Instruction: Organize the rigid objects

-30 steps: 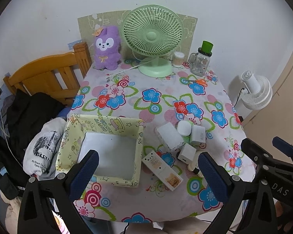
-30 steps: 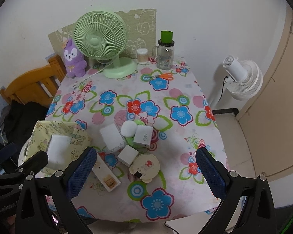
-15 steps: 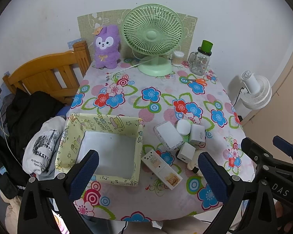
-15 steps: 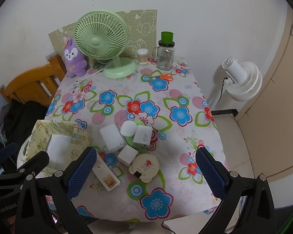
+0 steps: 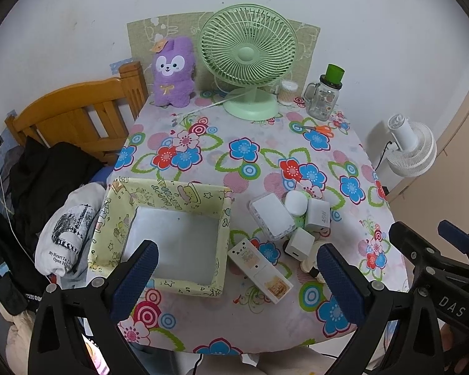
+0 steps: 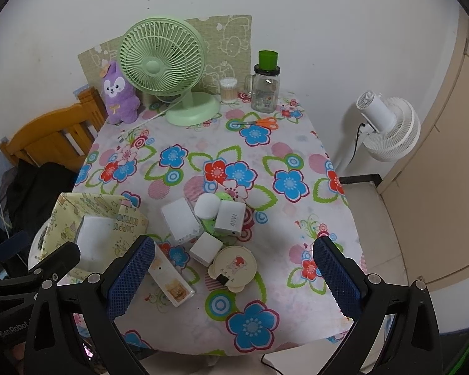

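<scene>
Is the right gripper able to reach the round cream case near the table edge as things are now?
Probably yes. The right gripper is open and empty, and the round cream case lies in front of it with nothing on top. The small white cube touches its far-left side, so a grasp might nudge that.

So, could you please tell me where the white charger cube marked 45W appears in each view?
Left wrist: white charger cube marked 45W, right of centre, beside the white puck.
Right wrist, centre, above the round cream case.
Shared landmark: green desk fan.
</scene>
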Demonstrator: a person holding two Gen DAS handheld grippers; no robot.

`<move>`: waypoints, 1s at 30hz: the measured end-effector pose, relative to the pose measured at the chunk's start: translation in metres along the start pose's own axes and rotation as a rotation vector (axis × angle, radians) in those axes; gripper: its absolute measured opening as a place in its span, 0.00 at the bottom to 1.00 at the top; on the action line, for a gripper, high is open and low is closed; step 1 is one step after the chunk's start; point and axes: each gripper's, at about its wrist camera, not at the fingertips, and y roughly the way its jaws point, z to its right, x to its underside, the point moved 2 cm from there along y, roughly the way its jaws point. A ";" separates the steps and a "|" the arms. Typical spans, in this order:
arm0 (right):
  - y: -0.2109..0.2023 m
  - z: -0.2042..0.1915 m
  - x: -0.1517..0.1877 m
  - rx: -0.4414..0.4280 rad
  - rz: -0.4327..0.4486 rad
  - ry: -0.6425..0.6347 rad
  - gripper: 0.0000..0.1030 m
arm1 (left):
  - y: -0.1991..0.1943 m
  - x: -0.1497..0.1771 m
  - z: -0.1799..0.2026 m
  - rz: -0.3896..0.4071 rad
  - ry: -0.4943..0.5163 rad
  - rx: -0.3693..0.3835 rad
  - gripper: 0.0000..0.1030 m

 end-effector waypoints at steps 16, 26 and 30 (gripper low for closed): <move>0.008 -0.005 -0.005 -0.022 -0.028 0.006 0.99 | 0.005 -0.004 -0.006 -0.005 0.020 -0.007 0.99; 0.012 -0.010 -0.009 0.017 -0.025 0.024 0.99 | 0.014 -0.009 -0.013 -0.020 0.048 0.019 0.99; 0.015 -0.010 -0.011 0.023 -0.028 0.019 0.99 | 0.022 -0.008 -0.013 -0.042 0.036 0.017 0.99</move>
